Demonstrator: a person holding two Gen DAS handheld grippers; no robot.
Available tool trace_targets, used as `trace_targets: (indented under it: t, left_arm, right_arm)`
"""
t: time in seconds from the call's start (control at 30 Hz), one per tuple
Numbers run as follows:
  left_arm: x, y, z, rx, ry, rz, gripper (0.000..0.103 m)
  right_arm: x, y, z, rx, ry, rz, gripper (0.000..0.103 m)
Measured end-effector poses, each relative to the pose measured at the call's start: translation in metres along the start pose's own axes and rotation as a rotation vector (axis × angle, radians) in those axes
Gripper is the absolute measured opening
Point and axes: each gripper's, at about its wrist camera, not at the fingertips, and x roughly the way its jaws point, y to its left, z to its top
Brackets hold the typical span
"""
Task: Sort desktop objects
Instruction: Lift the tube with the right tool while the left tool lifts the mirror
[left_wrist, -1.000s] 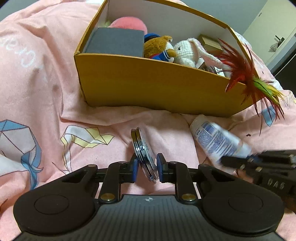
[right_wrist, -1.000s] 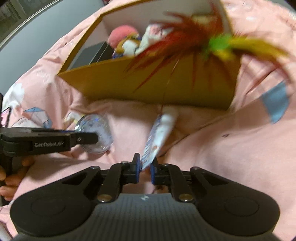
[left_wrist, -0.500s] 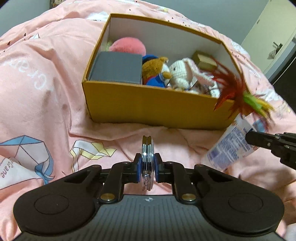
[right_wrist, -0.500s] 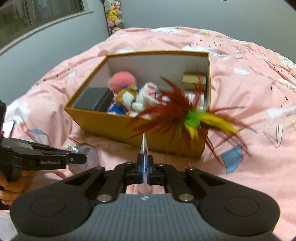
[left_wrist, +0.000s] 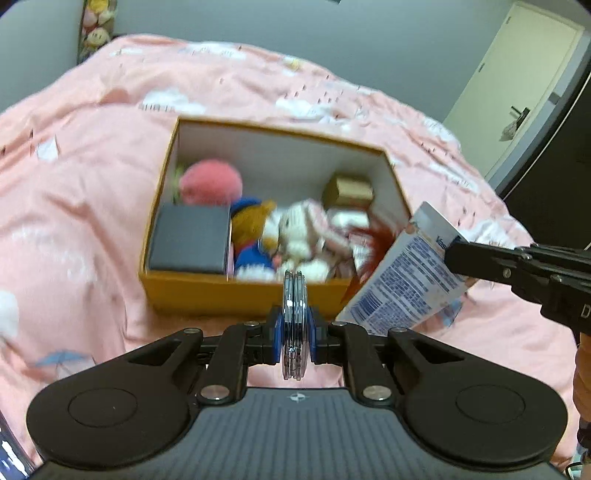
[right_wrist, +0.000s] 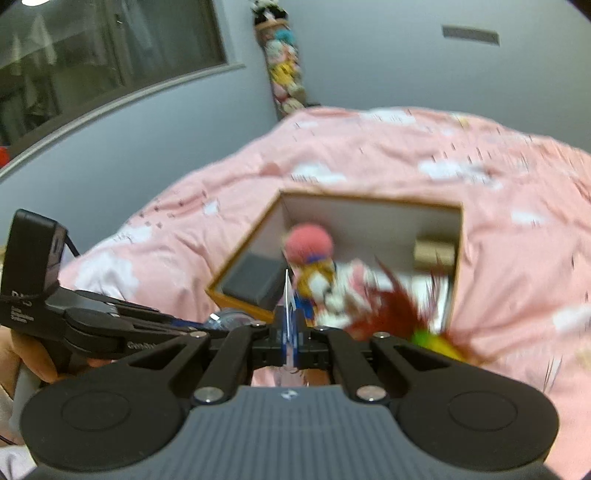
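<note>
An open yellow cardboard box (left_wrist: 236, 295) (right_wrist: 236, 299) sits on the pink bed cover. It holds a pink plush (left_wrist: 210, 181), a dark grey box (left_wrist: 190, 242), a brown bear toy (left_wrist: 255, 229), a white bunny toy (left_wrist: 303, 236) and a small gold box (left_wrist: 349, 190). My left gripper (left_wrist: 294, 328) is shut on a clear round disc case (left_wrist: 294, 295), held edge-on above the box's near wall. My right gripper (right_wrist: 290, 336) is shut on the flat end of a white and blue tube (left_wrist: 406, 280), held near the box's right corner. A red, green and yellow feather toy (right_wrist: 406, 317) hangs at that corner.
The pink patterned bed cover (left_wrist: 92, 184) spreads all around the box. A grey wall and a window (right_wrist: 92, 55) lie behind, with hanging plush toys (right_wrist: 282, 66) in the corner. A door (left_wrist: 517, 92) stands at the far right.
Both grippers have risen and drawn back from the bed, lifting the disc case and the tube with them. The box now looks smaller and is seen from higher above.
</note>
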Motion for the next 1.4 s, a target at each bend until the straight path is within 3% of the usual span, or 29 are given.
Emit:
trace_targets:
  t: [0.23, 0.6, 1.03, 1.4]
  left_arm:
    - [-0.007, 0.009, 0.040, 0.005, -0.078, 0.037, 0.015]
    - [0.025, 0.021, 0.078, 0.002, -0.079, 0.053, 0.015]
    - [0.069, 0.029, 0.102, -0.013, -0.040, 0.027, 0.015]
    - [0.084, 0.045, 0.110, -0.055, -0.026, 0.027, 0.015]
  right_arm:
    - [0.007, -0.007, 0.040, -0.037, -0.083, 0.002, 0.002]
    - [0.077, -0.042, 0.088, -0.015, -0.103, -0.056, 0.002]
    - [0.171, -0.063, 0.095, -0.034, -0.030, -0.111, 0.002]
    - [0.212, -0.071, 0.081, -0.027, 0.030, -0.084, 0.002]
